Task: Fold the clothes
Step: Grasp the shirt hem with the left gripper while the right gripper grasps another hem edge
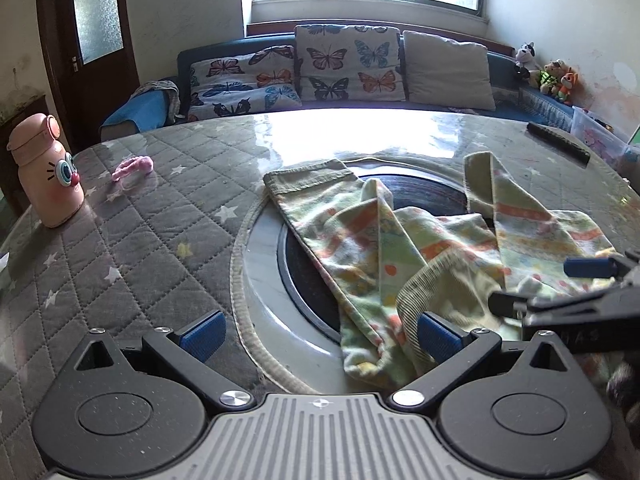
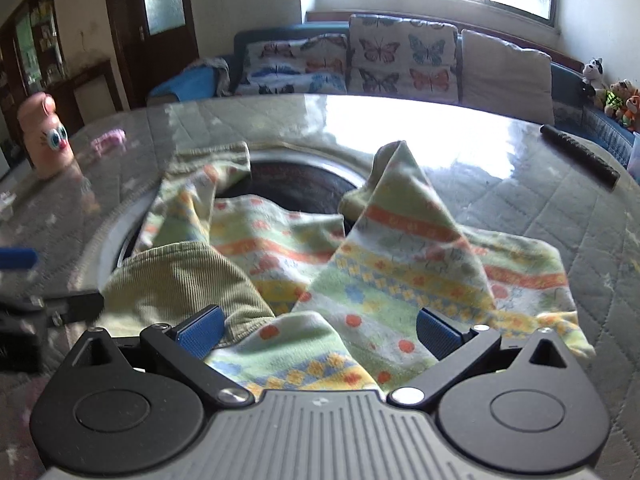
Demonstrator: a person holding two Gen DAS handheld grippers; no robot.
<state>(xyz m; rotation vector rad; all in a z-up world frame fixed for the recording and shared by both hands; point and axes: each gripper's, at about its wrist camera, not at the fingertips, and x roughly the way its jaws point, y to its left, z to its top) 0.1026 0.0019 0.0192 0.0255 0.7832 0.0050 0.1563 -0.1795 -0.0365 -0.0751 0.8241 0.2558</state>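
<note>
A small pair of pants [image 1: 360,240] with green, orange and yellow patterns lies crumpled over the round inset in the table, its legs pointing away and its ribbed green waistband [image 2: 180,276] nearest. My left gripper [image 1: 320,334] is open at the garment's left edge, its right fingertip [image 1: 438,338] against the waistband fold. My right gripper [image 2: 320,336] is open too, with the pants [image 2: 400,248] bunched between its fingers. In the left wrist view the right gripper [image 1: 560,286] shows at the right edge, over the cloth.
The table has a grey quilted star cover [image 1: 140,240] and a dark round plate [image 1: 424,192] in its middle. A pink bottle [image 1: 46,172] and a pink hair tie [image 1: 134,168] sit far left, a black remote [image 1: 558,142] far right. A sofa with butterfly cushions [image 1: 344,64] stands behind.
</note>
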